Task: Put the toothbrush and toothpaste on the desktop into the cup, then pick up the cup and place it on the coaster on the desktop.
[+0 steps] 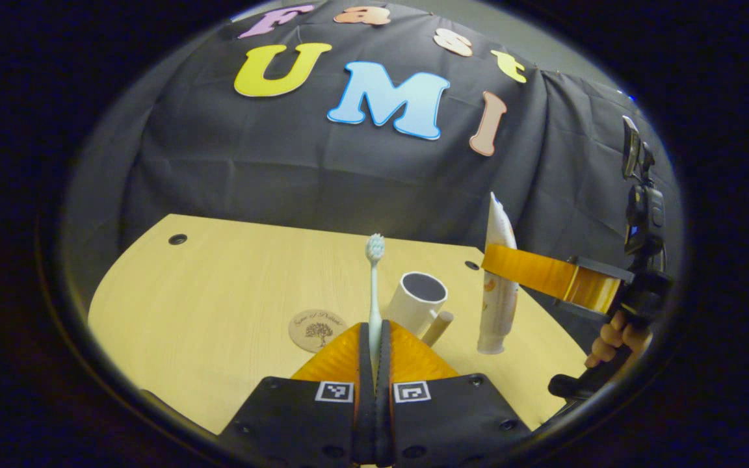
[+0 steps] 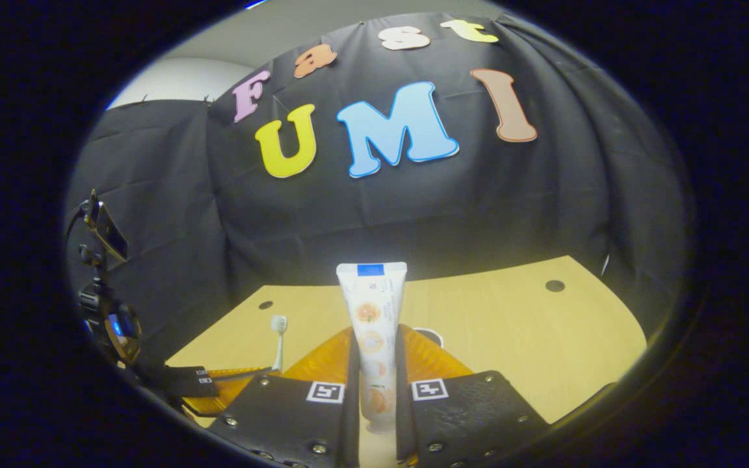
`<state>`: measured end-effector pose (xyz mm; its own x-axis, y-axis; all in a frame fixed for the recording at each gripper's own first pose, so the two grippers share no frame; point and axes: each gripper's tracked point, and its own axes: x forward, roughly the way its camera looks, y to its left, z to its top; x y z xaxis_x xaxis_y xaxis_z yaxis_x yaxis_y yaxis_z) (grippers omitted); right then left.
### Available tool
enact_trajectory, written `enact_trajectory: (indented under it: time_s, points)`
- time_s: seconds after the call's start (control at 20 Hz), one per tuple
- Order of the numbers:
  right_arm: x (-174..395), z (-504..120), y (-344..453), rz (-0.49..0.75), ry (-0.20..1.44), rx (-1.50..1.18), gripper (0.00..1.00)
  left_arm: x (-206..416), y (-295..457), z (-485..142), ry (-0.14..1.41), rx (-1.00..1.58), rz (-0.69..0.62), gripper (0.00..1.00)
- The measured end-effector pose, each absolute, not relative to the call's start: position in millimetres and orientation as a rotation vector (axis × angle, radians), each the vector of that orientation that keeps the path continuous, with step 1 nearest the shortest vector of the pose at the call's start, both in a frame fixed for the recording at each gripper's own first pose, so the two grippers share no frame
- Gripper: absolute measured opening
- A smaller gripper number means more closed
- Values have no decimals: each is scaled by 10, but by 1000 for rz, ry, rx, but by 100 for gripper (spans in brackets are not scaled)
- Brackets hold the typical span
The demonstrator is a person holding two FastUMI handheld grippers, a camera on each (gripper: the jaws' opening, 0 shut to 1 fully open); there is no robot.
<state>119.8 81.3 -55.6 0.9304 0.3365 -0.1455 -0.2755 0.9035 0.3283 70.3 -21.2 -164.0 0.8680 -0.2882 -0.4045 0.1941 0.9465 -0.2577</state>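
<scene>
In the left gripper view my left gripper [image 1: 375,338] is shut on a pale toothbrush [image 1: 374,273] that stands upright, bristles on top. Behind it a white cup [image 1: 417,300] with a wooden handle rests on the table, right of a round wooden coaster [image 1: 316,329]. To the right, the right gripper [image 1: 501,265] clamps a white toothpaste tube [image 1: 499,305] held upright, cap down. In the right gripper view my right gripper [image 2: 374,354] is shut on that tube [image 2: 372,312]. The toothbrush [image 2: 278,341] shows at lower left in the left gripper [image 2: 264,372]. The cup's rim [image 2: 432,335] peeks from behind a finger.
The light wooden table [image 1: 218,292] has small dark holes [image 1: 177,239] near its far corners. A hand [image 1: 615,338] holds the right gripper at the right edge. A phone on a dark mount [image 1: 638,188] stands beyond the table's right side.
</scene>
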Motion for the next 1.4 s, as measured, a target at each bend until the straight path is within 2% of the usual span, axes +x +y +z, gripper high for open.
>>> enact_trajectory:
  time_s: [0.65, 1.15, 1.3, 1.35, 1.4]
  points:
    - [2039, -351, 709, 226, -16, 367, 22, 1282, -272, -1046, 232, -212, -297, 7]
    - [2461, -1039, 825, 192, 140, 363, 23, 1483, -282, -1100, 236, -198, -323, 7]
    - [2440, -1215, 832, 185, 194, 336, 27, 1545, -308, -1139, 245, -195, -333, 8]
    - [2434, -1264, 849, 188, 215, 327, 26, 1564, -320, -1152, 248, -196, -335, 8]
    - [2416, -1298, 862, 192, 230, 320, 30, 1582, -326, -1179, 250, -199, -335, 8]
